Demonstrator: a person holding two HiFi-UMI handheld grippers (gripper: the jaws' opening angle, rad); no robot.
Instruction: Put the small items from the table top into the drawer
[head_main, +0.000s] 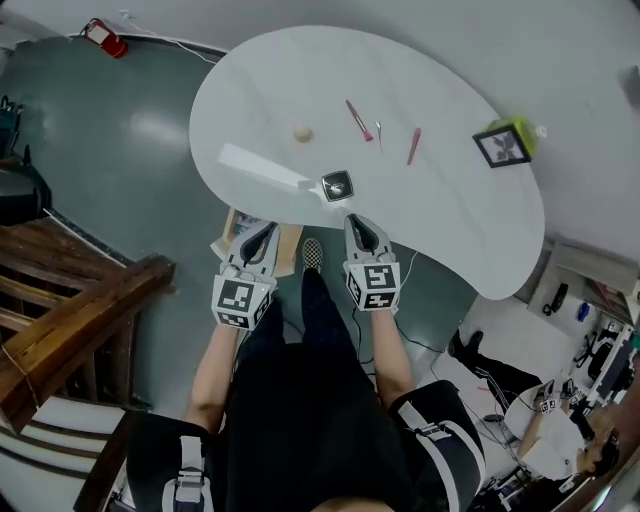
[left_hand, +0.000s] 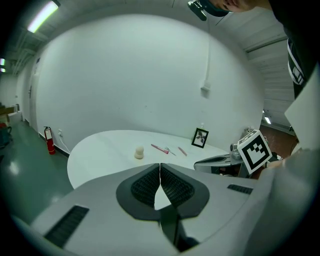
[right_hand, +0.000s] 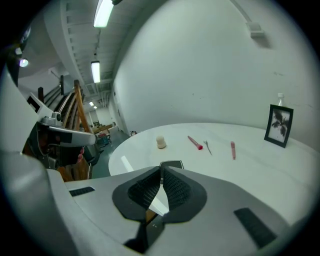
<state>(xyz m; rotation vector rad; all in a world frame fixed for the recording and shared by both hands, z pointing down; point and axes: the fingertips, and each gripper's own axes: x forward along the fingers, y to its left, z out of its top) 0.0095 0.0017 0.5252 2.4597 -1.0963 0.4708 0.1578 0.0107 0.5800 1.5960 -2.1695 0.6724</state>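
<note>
On the white table (head_main: 450, 230) lie a beige knob-shaped item (head_main: 303, 133), a red-tipped pink pen (head_main: 358, 119), a small metal clip (head_main: 379, 131) and a pink stick (head_main: 413, 146). Near the front edge are a black square item (head_main: 337, 185) and a white strip (head_main: 262, 168). My left gripper (head_main: 266, 230) is shut and empty, just off the front edge. My right gripper (head_main: 356, 220) is also shut and empty, its tips at the edge below the black square. The left gripper view shows the knob (left_hand: 139, 152) and pen (left_hand: 160, 149) far ahead; the right gripper view shows the black square (right_hand: 171, 164) close by.
A framed picture (head_main: 503, 145) stands at the table's right end. A wooden box-like part (head_main: 232, 237), perhaps the drawer, shows under the front edge beside my left gripper. A wooden railing (head_main: 70, 320) is at left, a red fire extinguisher (head_main: 105, 37) at far left, and another person (head_main: 545, 425) at lower right.
</note>
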